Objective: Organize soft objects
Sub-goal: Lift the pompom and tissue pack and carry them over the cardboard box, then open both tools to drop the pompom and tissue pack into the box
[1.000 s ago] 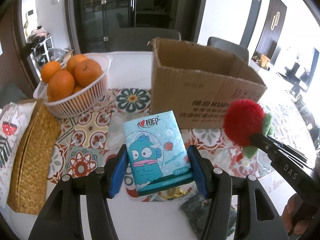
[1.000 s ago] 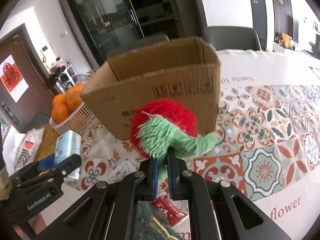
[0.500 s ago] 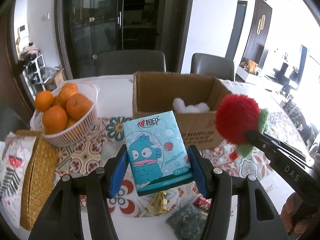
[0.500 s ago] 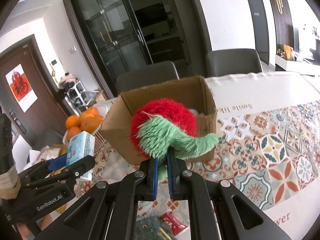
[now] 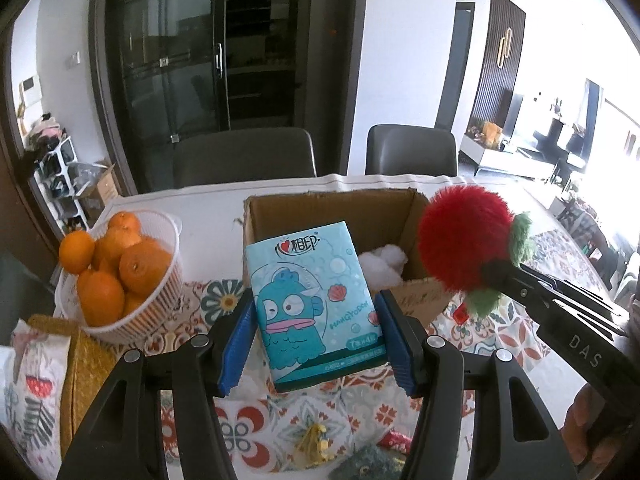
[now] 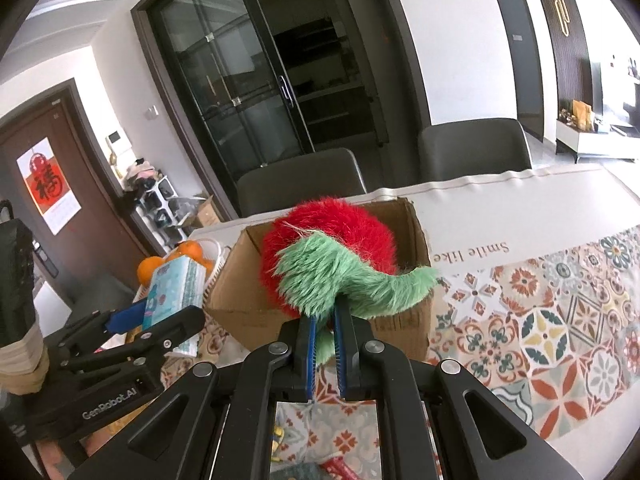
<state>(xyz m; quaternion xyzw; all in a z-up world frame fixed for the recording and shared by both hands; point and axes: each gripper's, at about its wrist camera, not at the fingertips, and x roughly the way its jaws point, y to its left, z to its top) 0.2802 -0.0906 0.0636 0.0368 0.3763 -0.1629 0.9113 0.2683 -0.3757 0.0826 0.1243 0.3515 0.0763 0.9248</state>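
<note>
Both your grippers hold soft things.
Your left gripper (image 5: pixel 316 344) squeezes the blue tissue pack (image 5: pixel 310 300); your right gripper (image 6: pixel 324 344) pinches the red fluffy toy (image 6: pixel 324 252), with the cardboard box (image 5: pixel 400 208) just ahead.

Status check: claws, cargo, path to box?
Left claw clamped on tissue pack. Right claw shut on plush leaf. Both near open box; white fluff inside, nothing blocking.

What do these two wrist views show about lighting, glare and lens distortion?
Left wrist view: window glare blows out the right side; the tissue pack and red plush toy stay sharp. Right wrist view: even daylight; the fisheye bends the glass cabinet doors and darkens the corners; the cardboard box is clear.
</note>
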